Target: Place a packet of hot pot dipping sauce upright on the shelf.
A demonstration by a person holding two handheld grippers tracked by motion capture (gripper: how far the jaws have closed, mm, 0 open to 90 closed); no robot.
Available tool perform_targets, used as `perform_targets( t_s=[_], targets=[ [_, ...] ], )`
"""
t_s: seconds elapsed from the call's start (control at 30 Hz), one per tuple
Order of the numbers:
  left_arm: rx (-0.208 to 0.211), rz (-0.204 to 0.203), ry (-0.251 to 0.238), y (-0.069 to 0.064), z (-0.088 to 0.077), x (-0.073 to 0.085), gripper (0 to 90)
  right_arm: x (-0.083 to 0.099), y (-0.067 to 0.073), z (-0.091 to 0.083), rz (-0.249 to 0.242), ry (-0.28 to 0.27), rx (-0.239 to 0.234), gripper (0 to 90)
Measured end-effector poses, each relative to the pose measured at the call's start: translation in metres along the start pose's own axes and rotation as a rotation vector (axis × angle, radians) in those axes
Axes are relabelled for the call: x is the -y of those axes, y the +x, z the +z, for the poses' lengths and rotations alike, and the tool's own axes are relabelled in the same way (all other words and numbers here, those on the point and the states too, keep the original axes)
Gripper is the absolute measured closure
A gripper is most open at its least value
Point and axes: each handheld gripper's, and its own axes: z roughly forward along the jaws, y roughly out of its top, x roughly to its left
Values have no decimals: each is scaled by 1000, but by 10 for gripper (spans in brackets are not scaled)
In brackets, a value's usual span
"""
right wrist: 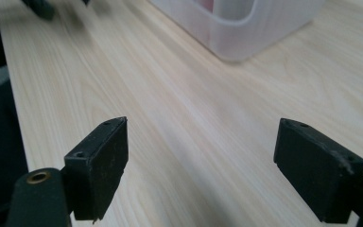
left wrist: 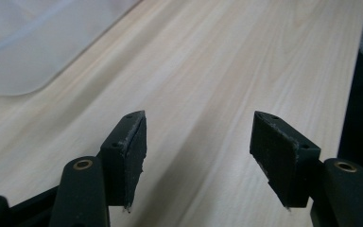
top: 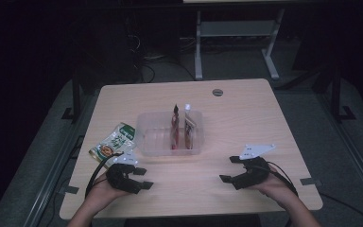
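A clear plastic bin (top: 147,137) stands in the middle of the light wooden table (top: 246,118). Two sachets (top: 175,125) (top: 188,123) stand upright inside it. A green and white snack packet (top: 115,143) lies flat just left of the bin. My left gripper (top: 144,178) hovers near the front left, below the packet, jaws open with nothing between them (left wrist: 198,142); a corner of the bin (left wrist: 23,52) lies ahead to its left. My right gripper (top: 229,169) is at the front right, jaws wide open and empty (right wrist: 201,156), facing the bin (right wrist: 246,33).
A round cable grommet (top: 217,92) sits near the table's far edge. A white desk frame (top: 198,47) stands on the dark floor behind. Bare tabletop stretches between the two grippers and right of the bin. Black cables trail from both grippers.
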Motion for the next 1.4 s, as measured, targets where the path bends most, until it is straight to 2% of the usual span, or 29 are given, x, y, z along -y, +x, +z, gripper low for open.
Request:
perform_targets(
  t_s=[0.07,0.2,0.27,0.3,0.4,0.43,0.47,0.6,0.63,0.77,0.8,0.83,0.87,0.9,0.93,1.03,1.07,1.1,1.17,1.2,1.23,1.4],
  targets=[
    [-11,-7,-3,4,-3,0,365,2,-3,3,16,10,21,177],
    [-57,-14,13,13,-17,4,364,1,-4,6,27,3,29,176],
    [-66,-16,11,14,-20,4,364,1,-4,6,23,-1,25,175],
    [-84,-37,6,18,-27,6,363,2,-4,6,23,1,20,174],
    [-122,-46,7,27,-37,6,358,3,-4,8,19,4,18,174],
    [-122,-46,7,27,-37,6,356,3,-4,8,19,4,18,174],
    [-143,-51,7,31,-42,6,356,1,-4,9,15,4,18,174],
    [-186,-81,-9,39,-51,8,349,-1,-1,12,12,-3,7,175],
    [-186,-81,-9,39,-51,8,349,-1,-1,12,12,-3,7,175],
    [-232,-123,-17,48,-57,9,344,-2,3,18,-4,18,-17,175],
    [-256,-143,-13,52,-59,8,344,-3,3,19,-8,17,-20,175],
    [-256,-143,-13,52,-59,8,345,-3,3,19,-8,17,-20,175],
    [-267,-161,-18,55,-61,8,345,-4,4,20,-18,15,-28,175],
    [-292,-168,-22,59,-64,7,344,-5,4,20,-17,18,-30,175],
    [-292,-168,-22,59,-64,7,345,-5,4,20,-17,18,-30,175],
    [-333,-191,-42,67,-68,4,345,-4,5,21,-14,22,-36,175],
    [-356,-201,-43,72,-70,3,345,-4,5,21,-16,22,-36,175],
    [-356,-201,-43,72,-70,3,345,-4,5,21,-16,22,-36,175],
    [-389,-219,-43,81,-69,0,345,-4,4,19,-17,14,-33,176],
    [-389,-219,-43,81,-69,0,345,-4,4,19,-17,14,-33,176],
    [-405,-220,-32,88,-69,-2,345,-4,3,19,-10,16,-31,176],
    [-418,-238,-26,102,-67,-3,344,-3,2,19,-13,16,-31,176]
  ],
)
